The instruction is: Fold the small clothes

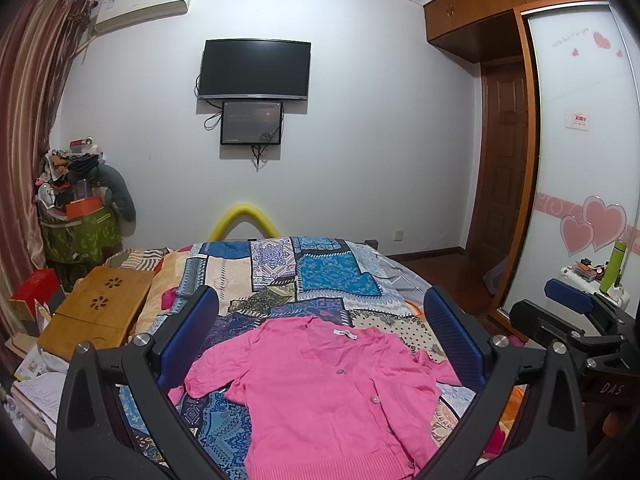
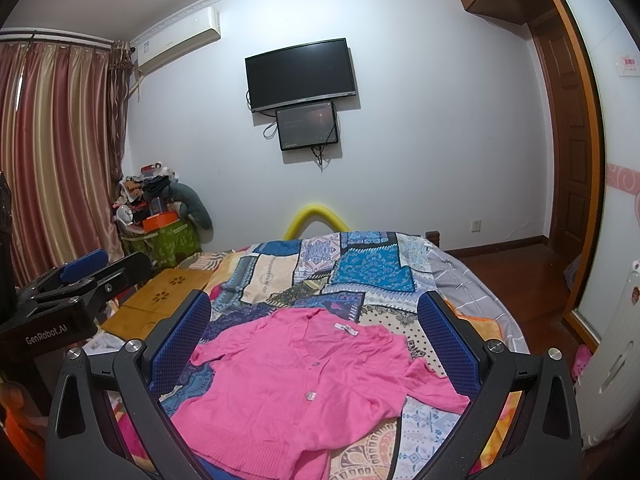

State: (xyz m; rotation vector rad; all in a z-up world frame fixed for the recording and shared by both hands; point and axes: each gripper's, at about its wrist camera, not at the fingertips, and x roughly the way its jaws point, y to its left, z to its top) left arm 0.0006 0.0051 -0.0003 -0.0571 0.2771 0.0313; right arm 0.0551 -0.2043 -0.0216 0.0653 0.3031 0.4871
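A pink buttoned cardigan (image 1: 320,392) lies spread flat, front up, on a patchwork bedspread (image 1: 320,276); it also shows in the right wrist view (image 2: 288,376). Its collar with a white label points away from me, and both short sleeves lie out to the sides. My left gripper (image 1: 320,316) is open and empty, held above the cardigan. My right gripper (image 2: 314,312) is open and empty too, also above the cardigan. The right gripper shows at the right edge of the left wrist view (image 1: 576,304), and the left gripper at the left of the right wrist view (image 2: 80,268).
A wooden lap tray (image 1: 96,308) lies on the bed's left side, with boxes and papers (image 1: 32,360) beside it. A cluttered stand (image 1: 80,216) fills the far left corner. A wardrobe with a sliding door (image 1: 580,160) and a green bottle (image 1: 612,268) stand at the right.
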